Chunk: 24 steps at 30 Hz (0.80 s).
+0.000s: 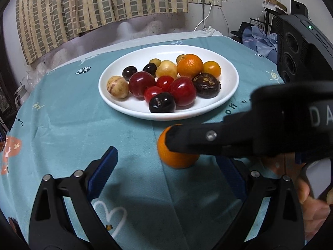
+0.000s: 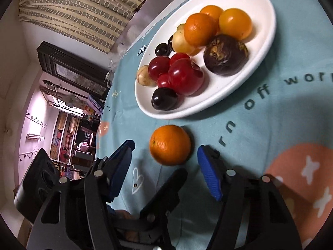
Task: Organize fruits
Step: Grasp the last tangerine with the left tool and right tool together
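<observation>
A white plate (image 1: 116,104) (image 2: 249,79) holds several fruits: red, dark purple, pale yellow and orange ones. A loose orange mandarin (image 1: 177,158) (image 2: 170,144) lies on the teal cloth just in front of the plate. My right gripper (image 2: 166,158) is open, its blue pads either side of the mandarin and just short of it, not touching. In the left wrist view it reaches in from the right, one black finger (image 1: 195,139) across the mandarin. My left gripper (image 1: 166,170) is open and empty, close behind the mandarin.
The round table has a teal printed cloth (image 1: 72,129). A curtain (image 1: 83,6) and wall sockets (image 1: 204,0) lie behind it. Clothes on a chair (image 1: 258,39) are at the right. A doorway to a shelved room (image 2: 62,129) shows at the left.
</observation>
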Motion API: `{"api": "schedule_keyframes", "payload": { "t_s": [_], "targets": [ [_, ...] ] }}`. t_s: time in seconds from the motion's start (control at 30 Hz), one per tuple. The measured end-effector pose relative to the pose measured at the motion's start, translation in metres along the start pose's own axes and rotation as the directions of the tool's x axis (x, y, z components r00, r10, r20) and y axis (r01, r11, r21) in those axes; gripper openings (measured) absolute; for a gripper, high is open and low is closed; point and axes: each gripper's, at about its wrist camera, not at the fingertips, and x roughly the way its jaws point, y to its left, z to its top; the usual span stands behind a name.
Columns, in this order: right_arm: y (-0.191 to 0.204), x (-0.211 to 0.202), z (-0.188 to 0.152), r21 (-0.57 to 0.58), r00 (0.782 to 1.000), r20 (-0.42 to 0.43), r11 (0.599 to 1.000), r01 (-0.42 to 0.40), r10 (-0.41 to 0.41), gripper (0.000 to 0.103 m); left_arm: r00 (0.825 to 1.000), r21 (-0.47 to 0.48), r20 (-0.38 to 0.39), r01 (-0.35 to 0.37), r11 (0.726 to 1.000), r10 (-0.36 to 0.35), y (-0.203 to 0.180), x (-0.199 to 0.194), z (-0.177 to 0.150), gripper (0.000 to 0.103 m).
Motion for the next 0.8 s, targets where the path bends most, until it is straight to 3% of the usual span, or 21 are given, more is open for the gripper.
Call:
{"api": "schedule_keyframes", "payload": {
  "t_s": [0.27, 0.37, 0.53, 0.67, 0.8],
  "targets": [
    [0.001, 0.002, 0.001, 0.007, 1.000, -0.002, 1.000, -0.015, 0.015, 0.067, 0.998, -0.001, -0.033, 0.044, 0.999, -0.044, 0.001, 0.009, 0.002, 0.096],
    [0.004, 0.006, 0.002, -0.009, 1.000, -0.006, 1.000, -0.001, 0.001, 0.067, 0.997, -0.006, -0.033, 0.068, 0.998, -0.068, 0.002, 0.009, 0.001, 0.087],
    [0.000, 0.009, 0.004, -0.039, 0.999, 0.004, 0.998, 0.039, -0.039, 0.045, 0.992, -0.045, -0.044, 0.112, 0.993, -0.114, 0.008, 0.012, 0.001, 0.072],
    [0.004, 0.013, 0.002, -0.085, 0.998, 0.013, 0.995, 0.055, -0.054, 0.044, 0.987, -0.052, -0.039, 0.154, 0.987, -0.156, 0.007, 0.010, -0.001, 0.054],
    [0.005, 0.012, 0.000, -0.085, 0.998, 0.028, 0.995, 0.055, -0.053, 0.043, 0.988, -0.047, -0.029, 0.149, 0.988, -0.151, 0.005, 0.007, -0.002, 0.047]
  ]
}}
